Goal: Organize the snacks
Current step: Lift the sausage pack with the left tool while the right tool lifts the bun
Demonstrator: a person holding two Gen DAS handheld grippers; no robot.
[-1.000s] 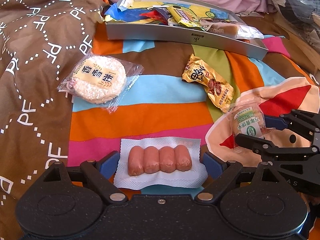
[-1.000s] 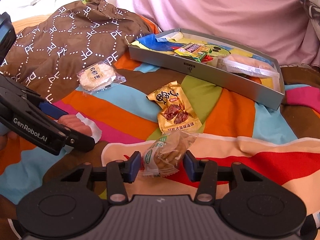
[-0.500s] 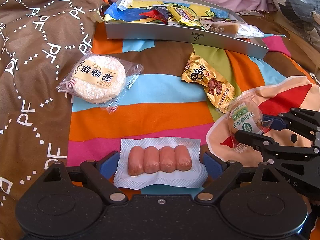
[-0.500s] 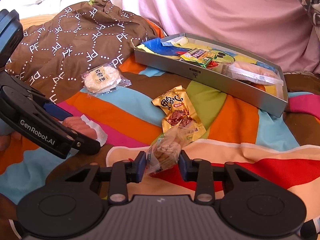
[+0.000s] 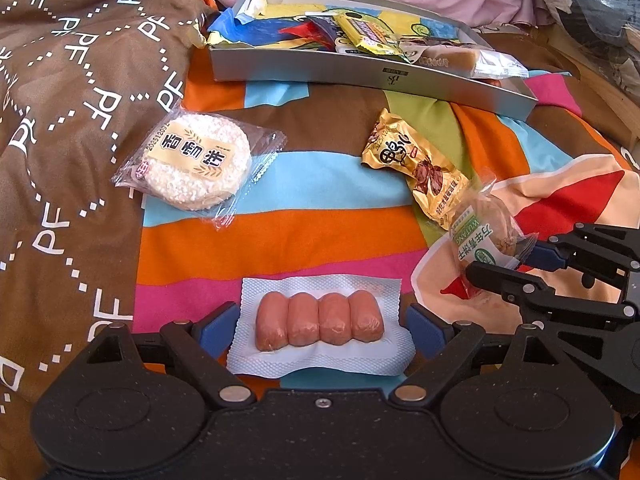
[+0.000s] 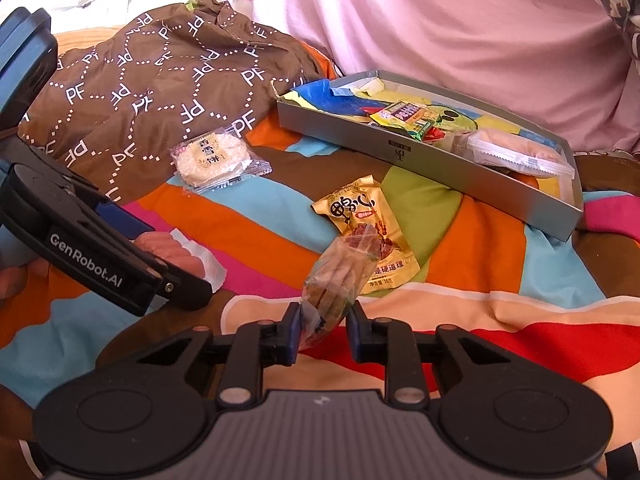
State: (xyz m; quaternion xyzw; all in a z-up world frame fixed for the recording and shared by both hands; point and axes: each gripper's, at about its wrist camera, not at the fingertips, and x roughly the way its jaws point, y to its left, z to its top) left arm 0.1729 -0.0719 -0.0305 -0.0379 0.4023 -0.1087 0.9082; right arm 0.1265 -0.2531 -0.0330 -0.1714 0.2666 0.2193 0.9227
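My right hand-held gripper (image 6: 322, 330) is clenched on the biscuit packet (image 6: 340, 276), tray (image 6: 452, 170) ahead-right; left hand-held gripper (image 5: 320, 320) gapes, straddling the sausage pack (image 5: 319, 322) crosswise

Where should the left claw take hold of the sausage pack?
Grip the sausage pack across its short white side margins, coming low from the near side. It lies flat, centred between the open left claw fingers, so closing inward pinches the ends without squashing the four sausages.
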